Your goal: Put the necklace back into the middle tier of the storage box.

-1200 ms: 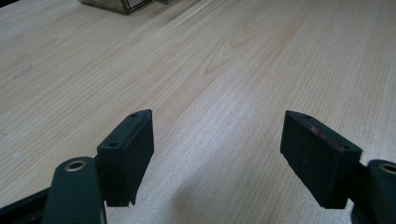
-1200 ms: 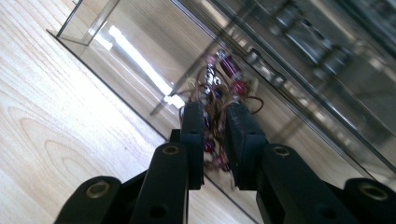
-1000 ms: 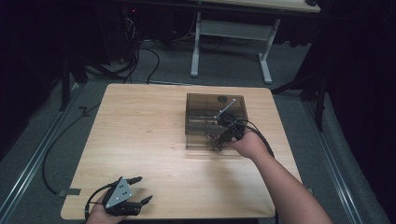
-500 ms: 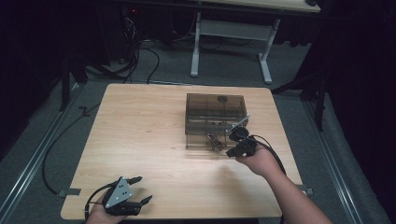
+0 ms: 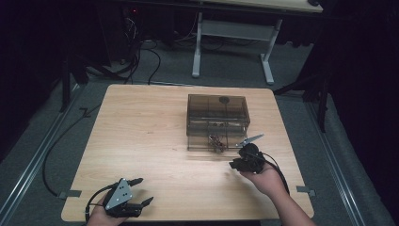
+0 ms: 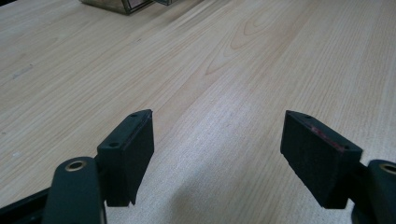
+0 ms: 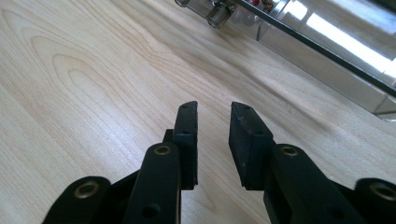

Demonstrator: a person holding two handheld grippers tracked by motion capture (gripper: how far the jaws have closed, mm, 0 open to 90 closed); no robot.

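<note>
Pale wood table [image 5: 155, 141], rectangular, grain running lengthwise; bears all items listed below.

Item 1, near left corner: left gripper [image 5: 136, 192], held in a hand [image 5: 104, 217] at the table's near edge, grey three-cornered plate on top, cable trailing off to the left. Jaws spread wide, nothing between them; the left gripper view shows bare wood in the gap. Well apart from the other items.

Item 2, centre-right: smoked transparent drawer box [image 5: 217, 115], upright, with a lower drawer [image 5: 212, 142] drawn out toward the person. Small dark objects [image 5: 215, 141] lie in the drawer, too small to identify. In the right gripper view the box front shows with two round metal knobs [image 7: 217, 17].

Item 3, right, just in front of the box: right gripper [image 5: 235, 165], in a hand [image 5: 266, 181], plate tilted up. Jaws close together with a narrow gap, gripping nothing; they hang over bare wood, near the drawer but not touching it.

Status, as judged: drawer stands open, so the opening step appears done. Contents remain inside. Remaining work likely concerns the drawer, either taking something out or pushing it shut; which one cannot be told. Left gripper idle.
</note>
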